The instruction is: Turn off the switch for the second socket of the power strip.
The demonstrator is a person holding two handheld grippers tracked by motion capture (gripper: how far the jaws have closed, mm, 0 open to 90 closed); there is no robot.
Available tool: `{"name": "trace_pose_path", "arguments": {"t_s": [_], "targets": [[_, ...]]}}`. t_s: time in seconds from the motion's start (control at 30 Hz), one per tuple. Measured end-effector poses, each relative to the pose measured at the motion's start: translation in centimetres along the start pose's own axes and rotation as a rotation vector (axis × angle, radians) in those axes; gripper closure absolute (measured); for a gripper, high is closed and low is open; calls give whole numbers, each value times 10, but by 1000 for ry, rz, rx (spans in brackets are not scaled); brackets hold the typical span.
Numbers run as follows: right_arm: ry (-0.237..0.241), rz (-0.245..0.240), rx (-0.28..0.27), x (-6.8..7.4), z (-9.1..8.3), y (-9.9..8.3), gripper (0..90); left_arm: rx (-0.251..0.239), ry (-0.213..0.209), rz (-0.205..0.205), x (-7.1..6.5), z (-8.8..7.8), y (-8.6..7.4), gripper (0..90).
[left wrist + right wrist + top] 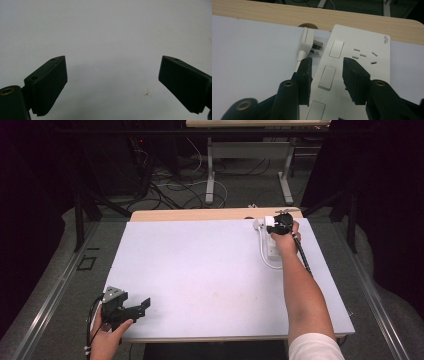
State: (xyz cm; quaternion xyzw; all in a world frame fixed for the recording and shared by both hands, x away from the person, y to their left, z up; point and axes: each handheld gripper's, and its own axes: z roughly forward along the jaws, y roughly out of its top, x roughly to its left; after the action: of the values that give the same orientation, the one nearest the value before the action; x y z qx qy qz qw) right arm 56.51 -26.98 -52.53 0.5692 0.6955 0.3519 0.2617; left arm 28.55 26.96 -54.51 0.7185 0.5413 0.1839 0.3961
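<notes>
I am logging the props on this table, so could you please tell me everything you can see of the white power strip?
The white power strip is a flat, glossy, plastic-looking rectangle lying face up at the far right of the white mat, its far end over the wooden table edge. Its face shows rectangular rocker switches in a row, a group of socket slots beside them and small grey lettering at one corner. A white plug lies unplugged against its left side, prongs toward it. The right claw hovers open above the switches; contact cannot be told.
</notes>
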Motion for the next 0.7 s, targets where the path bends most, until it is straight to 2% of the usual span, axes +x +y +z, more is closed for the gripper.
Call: {"name": "trace_pose_path", "arguments": {"t_s": [0.3,0.37,0.4,0.6,0.7], "targets": [[-6,-11,9,2,-9,2,462,1,-6,10,-2,3,2,82],[-21,-23,10,3,-12,2,399,2,-10,8,-3,3,2,82],[-27,-26,8,4,-13,3,396,3,-11,11,-3,4,3,83],[1,-20,9,10,-23,5,371,3,-13,20,-5,5,4,83],[8,-13,11,12,-29,6,321,4,-15,22,-5,6,4,83]]}}
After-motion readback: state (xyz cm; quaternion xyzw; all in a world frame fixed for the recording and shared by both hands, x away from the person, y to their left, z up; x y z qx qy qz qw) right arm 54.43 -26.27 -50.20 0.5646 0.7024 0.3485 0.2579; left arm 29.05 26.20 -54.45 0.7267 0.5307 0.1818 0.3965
